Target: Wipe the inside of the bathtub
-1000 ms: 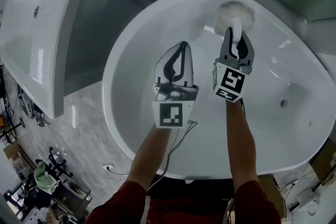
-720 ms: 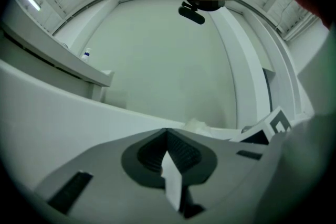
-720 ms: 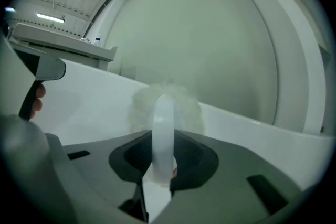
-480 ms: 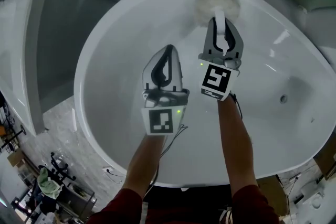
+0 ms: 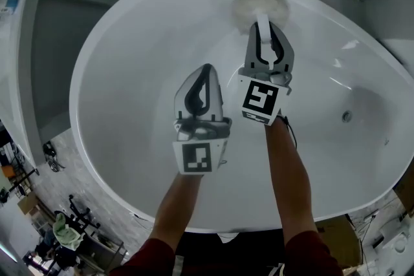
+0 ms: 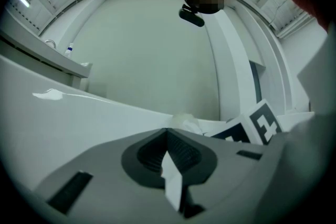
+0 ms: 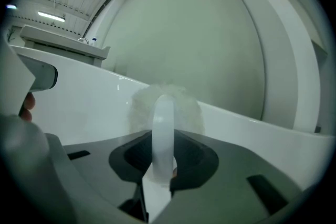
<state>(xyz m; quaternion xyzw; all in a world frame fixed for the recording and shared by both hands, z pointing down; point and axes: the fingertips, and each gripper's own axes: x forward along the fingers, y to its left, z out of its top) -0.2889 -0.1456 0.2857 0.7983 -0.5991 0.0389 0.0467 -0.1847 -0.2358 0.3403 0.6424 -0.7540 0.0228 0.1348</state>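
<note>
Bathtub (image 5: 123, 74) rim near brush (image 5: 262, 4) (right tool (image 5: 263, 25) grips its handle)

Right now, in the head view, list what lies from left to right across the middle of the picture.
neighbouring white fixture → bathtub left rim → left tool, shut → right tool, shut on the fluffy scrubber → small round fitting in the tub wall

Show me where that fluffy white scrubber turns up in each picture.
Head view: scrubber at top centre, against the far wall of the bathtub, its handle in the right gripper.
Left gripper view: probably the small pale lump just above the jaws, centre.
Right gripper view: dead centre, behind its own handle.
Shared landmark: the bathtub's white wall.
</note>
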